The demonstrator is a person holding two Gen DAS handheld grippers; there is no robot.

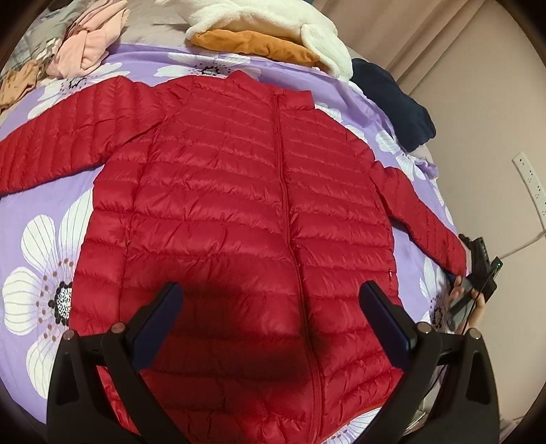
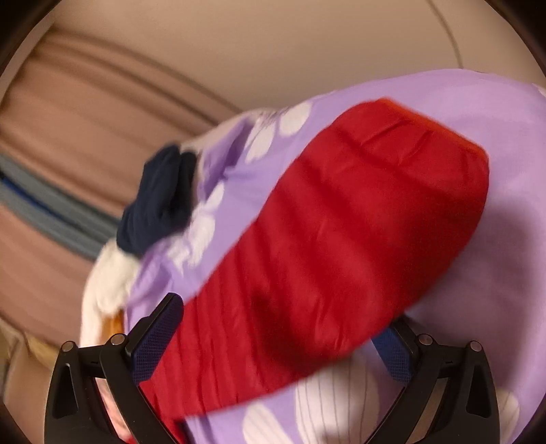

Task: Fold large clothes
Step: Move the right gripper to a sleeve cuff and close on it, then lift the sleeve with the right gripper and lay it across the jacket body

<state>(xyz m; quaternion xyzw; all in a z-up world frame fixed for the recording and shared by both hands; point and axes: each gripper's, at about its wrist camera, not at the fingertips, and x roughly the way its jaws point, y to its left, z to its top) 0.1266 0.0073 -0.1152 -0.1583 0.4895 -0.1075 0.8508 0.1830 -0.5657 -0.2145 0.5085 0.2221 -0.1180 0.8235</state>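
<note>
A red quilted puffer jacket [image 1: 239, 211] lies flat and zipped on a purple flowered bedsheet [image 1: 41, 239], both sleeves spread out. My left gripper [image 1: 271, 297] is open and empty, hovering above the jacket's lower front. My right gripper [image 1: 477, 273] shows at the right sleeve's cuff in the left wrist view. In the right wrist view, which is blurred, my right gripper [image 2: 279, 321] is open, its fingers wide apart on either side of the red sleeve [image 2: 341, 232]; the right finger [image 2: 392, 351] is partly hidden under the sleeve.
At the bed's far side lie a white fleece and orange garment [image 1: 273, 30], a pink garment [image 1: 88, 44] and a navy garment [image 1: 396, 102], the navy one also in the right wrist view [image 2: 153, 205]. The bed's right edge meets a beige wall with a power strip [image 1: 532, 184].
</note>
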